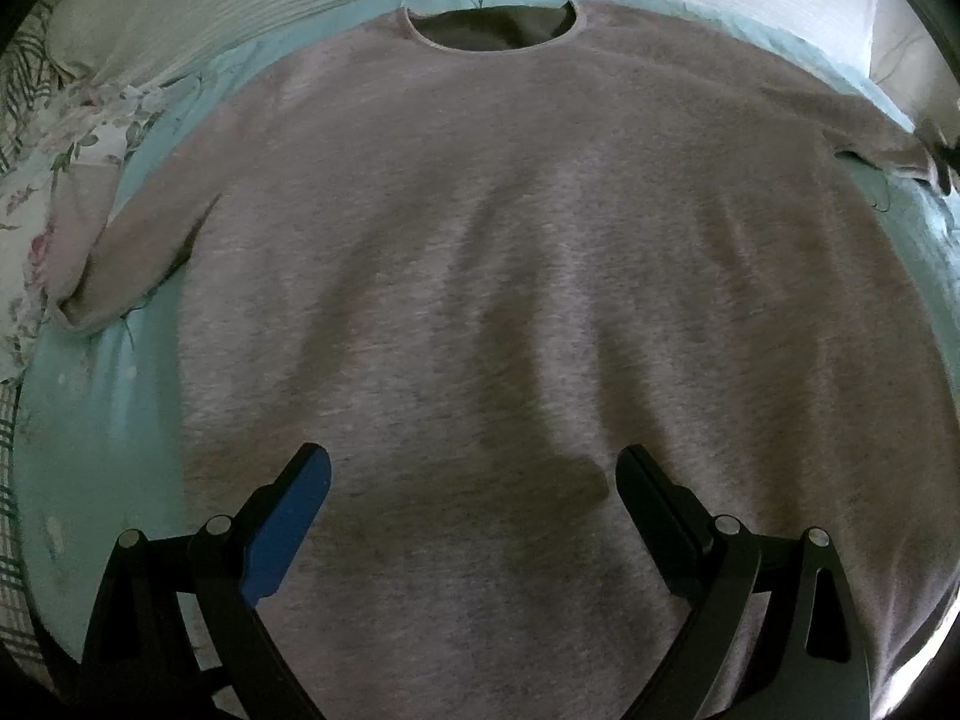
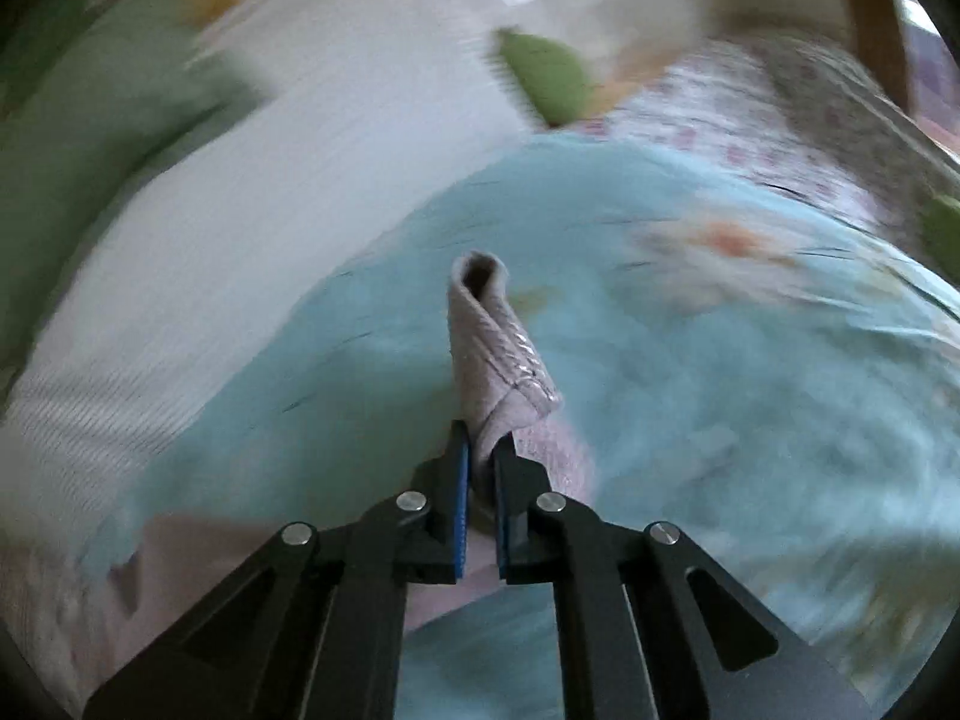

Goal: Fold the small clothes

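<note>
A grey-pink long-sleeved shirt (image 1: pixel 510 252) lies spread flat on a light blue bedsheet (image 1: pixel 102 420), neck hole (image 1: pixel 498 30) at the far end. Its left sleeve (image 1: pixel 132 252) lies bent beside the body. My left gripper (image 1: pixel 474 468) is open and empty, hovering over the shirt's lower part. My right gripper (image 2: pixel 483 450) is shut on the cuff of the shirt's sleeve (image 2: pixel 498 348), which stands up between the jaws above the blue sheet (image 2: pixel 720 390). The right gripper also shows at the far right of the left wrist view (image 1: pixel 942 153), at the sleeve end.
A white ribbed blanket (image 1: pixel 240 6) lies beyond the shirt's collar, also in the right wrist view (image 2: pixel 270 168). Floral bedding (image 1: pixel 66 138) lies at the left. A floral quilt (image 2: pixel 750 114) and green cushions (image 2: pixel 552 78) lie beyond the sheet. The right wrist view is motion-blurred.
</note>
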Demonstrator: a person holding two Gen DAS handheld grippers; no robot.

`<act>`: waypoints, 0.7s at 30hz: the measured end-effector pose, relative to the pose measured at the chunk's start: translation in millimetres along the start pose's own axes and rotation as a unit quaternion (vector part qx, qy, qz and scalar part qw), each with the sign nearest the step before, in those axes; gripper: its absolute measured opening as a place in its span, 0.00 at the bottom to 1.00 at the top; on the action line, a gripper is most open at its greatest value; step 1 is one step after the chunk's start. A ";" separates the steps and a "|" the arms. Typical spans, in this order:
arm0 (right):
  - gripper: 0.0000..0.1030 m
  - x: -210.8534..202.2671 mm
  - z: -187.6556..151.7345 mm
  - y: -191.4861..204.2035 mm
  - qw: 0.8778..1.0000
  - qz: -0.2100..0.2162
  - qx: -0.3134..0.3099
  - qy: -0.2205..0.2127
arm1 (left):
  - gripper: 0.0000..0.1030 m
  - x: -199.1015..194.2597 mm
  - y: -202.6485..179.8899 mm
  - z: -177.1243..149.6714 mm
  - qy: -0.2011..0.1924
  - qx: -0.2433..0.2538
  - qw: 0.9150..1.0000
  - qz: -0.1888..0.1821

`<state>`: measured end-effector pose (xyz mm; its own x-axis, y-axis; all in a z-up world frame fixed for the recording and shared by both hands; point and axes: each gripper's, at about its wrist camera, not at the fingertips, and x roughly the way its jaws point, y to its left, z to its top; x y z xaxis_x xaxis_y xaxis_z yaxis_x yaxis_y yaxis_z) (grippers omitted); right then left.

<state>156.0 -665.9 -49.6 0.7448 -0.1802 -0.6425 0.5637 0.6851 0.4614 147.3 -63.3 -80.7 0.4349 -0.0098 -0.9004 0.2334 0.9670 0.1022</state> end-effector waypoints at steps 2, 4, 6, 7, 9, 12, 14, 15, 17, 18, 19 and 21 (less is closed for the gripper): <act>0.08 -3.4 -15.1 41.1 0.998 0.048 -0.022 0.017 | 0.94 -2.1 1.0 -2.5 -0.005 -0.003 1.000 -0.006; 0.08 -2.3 -36.5 88.2 0.993 0.109 -0.035 0.039 | 0.94 -4.4 3.8 -4.6 -0.011 -0.006 1.000 -0.010; 0.07 3.1 -57.0 128.8 0.984 0.160 -0.042 0.062 | 0.94 -7.4 8.8 -5.7 -0.017 -0.010 1.000 -0.013; 0.07 7.6 -69.7 153.1 0.978 0.190 -0.043 0.078 | 0.94 -8.8 11.3 -6.8 -0.021 -0.013 1.000 -0.015; 0.07 17.5 -93.9 198.9 0.966 0.233 -0.049 0.105 | 0.94 -14.6 20.1 -9.6 -0.028 -0.021 0.999 -0.023; 0.08 37.8 -133.4 267.5 0.945 0.283 -0.064 0.151 | 0.94 -22.4 36.4 -13.8 -0.038 -0.043 0.998 -0.041; 0.07 49.7 -162.6 310.9 0.930 0.310 -0.075 0.182 | 0.94 -25.6 46.7 -16.1 -0.042 -0.059 0.996 -0.050; 0.07 56.9 -179.9 335.8 0.921 0.323 -0.084 0.200 | 0.94 -25.5 53.3 -17.1 -0.041 -0.068 0.995 -0.058; 0.07 63.2 -207.2 370.1 0.910 0.336 -0.096 0.225 | 0.94 -22.0 64.2 -13.1 -0.039 -0.081 0.993 -0.071; 0.07 64.5 -218.7 384.3 0.904 0.342 -0.100 0.237 | 0.94 -21.2 71.6 -13.3 -0.040 -0.091 0.992 -0.082; 0.07 69.7 -236.6 401.8 0.895 0.350 -0.105 0.256 | 0.94 -19.9 78.3 -11.7 -0.040 -0.096 0.991 -0.088; 0.08 79.4 -260.9 428.8 0.883 0.356 -0.114 0.283 | 0.94 -16.9 91.8 -8.2 -0.042 -0.112 0.987 -0.110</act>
<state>363.7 -202.3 -62.4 0.5469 0.6918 -0.4715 -0.1098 0.6176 0.7788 154.2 27.8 -59.6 0.4670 -0.2381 -0.8516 0.1359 0.9709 -0.1970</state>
